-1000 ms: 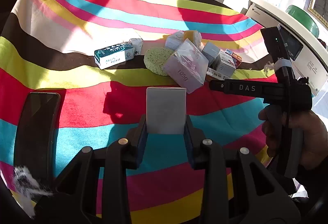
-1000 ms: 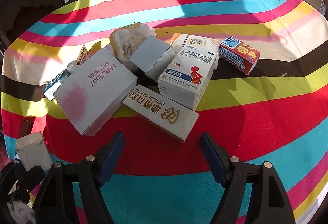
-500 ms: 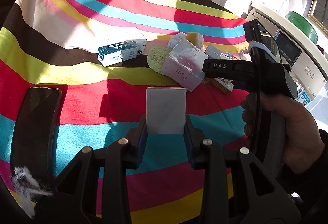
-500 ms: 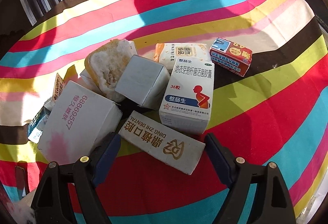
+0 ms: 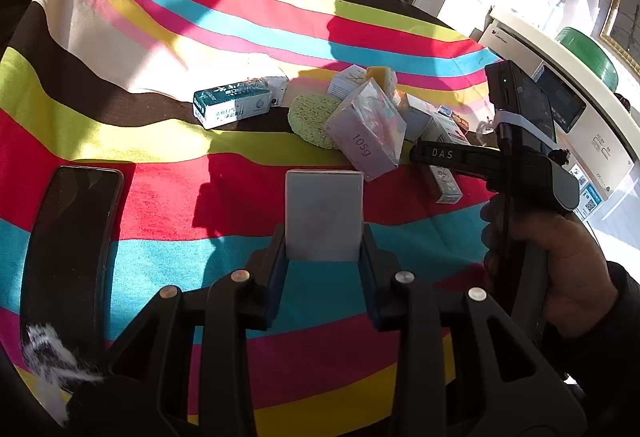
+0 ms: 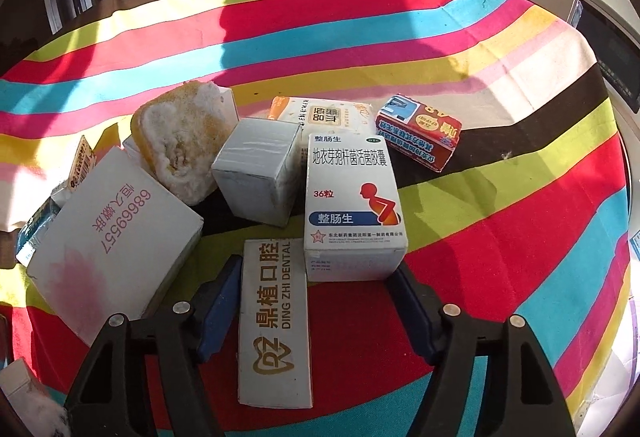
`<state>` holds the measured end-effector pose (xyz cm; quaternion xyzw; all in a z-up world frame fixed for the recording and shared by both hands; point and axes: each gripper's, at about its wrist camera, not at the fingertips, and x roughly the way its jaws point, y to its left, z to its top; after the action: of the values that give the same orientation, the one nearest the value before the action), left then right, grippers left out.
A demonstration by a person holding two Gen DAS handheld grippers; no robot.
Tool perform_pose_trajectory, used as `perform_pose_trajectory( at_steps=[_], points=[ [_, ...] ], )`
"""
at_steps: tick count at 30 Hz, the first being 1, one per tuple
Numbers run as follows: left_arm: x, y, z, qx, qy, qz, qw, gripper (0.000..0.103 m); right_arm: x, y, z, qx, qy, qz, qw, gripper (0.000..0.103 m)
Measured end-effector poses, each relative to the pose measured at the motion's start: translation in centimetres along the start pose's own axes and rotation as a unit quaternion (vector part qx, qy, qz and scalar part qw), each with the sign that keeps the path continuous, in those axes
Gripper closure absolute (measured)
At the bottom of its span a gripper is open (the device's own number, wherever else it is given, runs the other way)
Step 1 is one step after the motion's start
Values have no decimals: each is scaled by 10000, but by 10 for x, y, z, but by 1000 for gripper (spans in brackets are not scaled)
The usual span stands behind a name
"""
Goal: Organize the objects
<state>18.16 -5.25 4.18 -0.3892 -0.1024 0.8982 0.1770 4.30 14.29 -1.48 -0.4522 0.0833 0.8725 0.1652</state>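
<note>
My left gripper is shut on a plain grey box, held above the striped tablecloth. My right gripper is open, its jaws on either side of the white Ding Zhi Dental box, which lies flat between them. Just beyond it stands a white medicine box with a red figure. The right gripper body also shows in the left wrist view, by the pile of boxes.
The pile holds a white 105g box, a grey cube box, a yellow sponge, a tissue pack and a red box. A teal box, a green round pad and a black phone lie apart.
My right gripper moved forward and down to the pile; the Ding Zhi Dental box now lies between its open jaws. My left gripper kept hold of the grey box.
</note>
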Motion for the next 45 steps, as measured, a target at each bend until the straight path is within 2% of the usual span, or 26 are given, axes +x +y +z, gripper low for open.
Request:
perform_pose_trajectory(
  at_steps=[14,20,27,32,36,40,45],
  points=[
    [-1,-10,1,105,7,-69,9999,66,-51,-33,-38,-715,-338,326,9963,31],
    [-2,-18,2,182,4,-116,9998,66,-63,-57,-50,-701,-384,410,9960,31],
    [-1,-32,2,321,24,-178,9993,66,-80,-98,-45,-302,-771,456,9955,31],
    [1,-52,6,511,18,-293,9983,66,-98,-129,-33,-32,-1102,365,9932,31],
    [5,-73,9,713,40,-424,9965,66,-109,-150,-26,-85,-1268,102,9918,31],
    [12,-105,10,999,107,-660,9927,66,-116,-178,-29,-66,-1219,-82,9925,31],
    [27,-155,6,1492,279,-1049,9828,66,-124,-213,-49,-36,-1065,-327,9938,31]
  ],
)
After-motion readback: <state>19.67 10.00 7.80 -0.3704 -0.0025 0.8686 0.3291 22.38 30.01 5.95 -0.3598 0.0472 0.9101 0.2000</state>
